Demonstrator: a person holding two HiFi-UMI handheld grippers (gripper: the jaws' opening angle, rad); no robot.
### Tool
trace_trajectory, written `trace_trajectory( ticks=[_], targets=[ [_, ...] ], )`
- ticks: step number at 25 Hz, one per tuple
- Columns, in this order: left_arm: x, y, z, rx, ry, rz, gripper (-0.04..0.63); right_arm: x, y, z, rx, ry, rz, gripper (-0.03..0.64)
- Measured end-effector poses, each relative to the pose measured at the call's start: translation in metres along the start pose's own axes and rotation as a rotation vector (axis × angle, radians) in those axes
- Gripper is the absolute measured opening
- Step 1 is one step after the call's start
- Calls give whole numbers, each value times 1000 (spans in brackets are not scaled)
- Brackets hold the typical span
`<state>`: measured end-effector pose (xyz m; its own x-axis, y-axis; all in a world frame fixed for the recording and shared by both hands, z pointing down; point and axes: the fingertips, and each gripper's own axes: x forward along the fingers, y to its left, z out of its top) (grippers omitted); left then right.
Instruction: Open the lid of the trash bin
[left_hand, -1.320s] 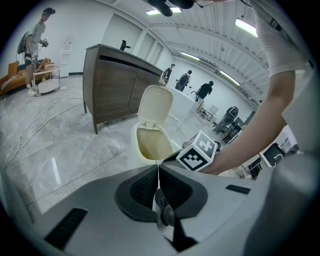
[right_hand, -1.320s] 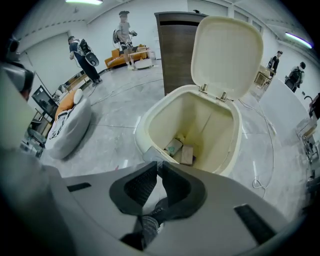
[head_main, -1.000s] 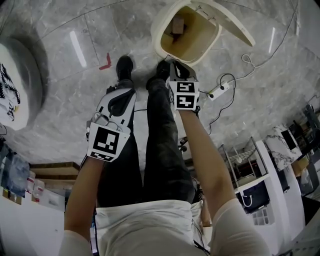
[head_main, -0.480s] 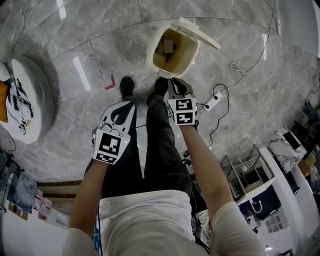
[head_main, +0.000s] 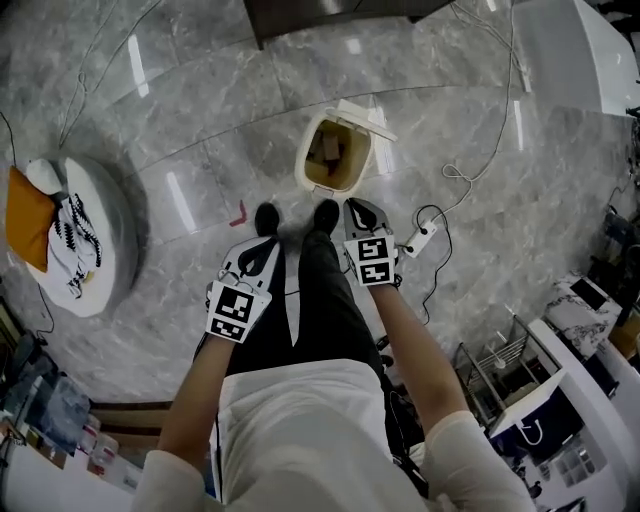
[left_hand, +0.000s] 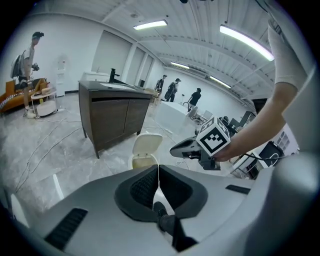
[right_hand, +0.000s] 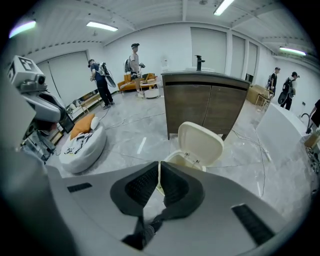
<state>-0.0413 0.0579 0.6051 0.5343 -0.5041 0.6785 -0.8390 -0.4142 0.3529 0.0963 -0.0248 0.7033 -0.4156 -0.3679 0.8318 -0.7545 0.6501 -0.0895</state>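
A cream trash bin (head_main: 333, 155) stands on the marble floor just beyond the person's shoes, its lid (head_main: 366, 118) tipped up and back. Brown items lie inside. Both grippers hover over the person's legs, short of the bin and touching nothing. My left gripper (head_main: 264, 250) is shut and empty; in the left gripper view its jaws (left_hand: 158, 167) meet below the bin (left_hand: 145, 150). My right gripper (head_main: 362, 212) is shut and empty too; in the right gripper view its jaws (right_hand: 159, 164) close under the raised lid (right_hand: 201, 142).
A white round cushion (head_main: 85, 235) with an orange pillow lies at left. A power strip (head_main: 418, 240) and cables run right of the bin. A dark cabinet (right_hand: 205, 100) stands behind the bin. Wire shelving (head_main: 500, 365) sits at right. People stand far off.
The head view has drawn back, so the bin looks smaller and farther. The lid has stayed up. Both grippers remain shut over the legs.
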Motion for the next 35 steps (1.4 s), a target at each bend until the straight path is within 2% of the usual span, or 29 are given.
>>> trace_trajectory(
  ticks=[3, 10, 14, 23, 35],
  targets=[
    [-15, -11, 22, -5, -23, -24, 18, -26, 0, 24, 1, -38, -2, 35],
    [-43, -16, 64, 66, -59, -28, 18, -83, -7, 62, 33, -110, -35, 32],
    [-58, -15, 85, 95, -84, -29, 18, -110, -6, 73, 87, -146, -42, 31],
    [-88, -25, 117, 189, -112, -81, 18, -171, 0, 103, 140, -243, -69, 29],
    [-114, -56, 149, 330, -158, -157, 18, -251, -3, 104, 163, -312, -153, 29]
  ],
)
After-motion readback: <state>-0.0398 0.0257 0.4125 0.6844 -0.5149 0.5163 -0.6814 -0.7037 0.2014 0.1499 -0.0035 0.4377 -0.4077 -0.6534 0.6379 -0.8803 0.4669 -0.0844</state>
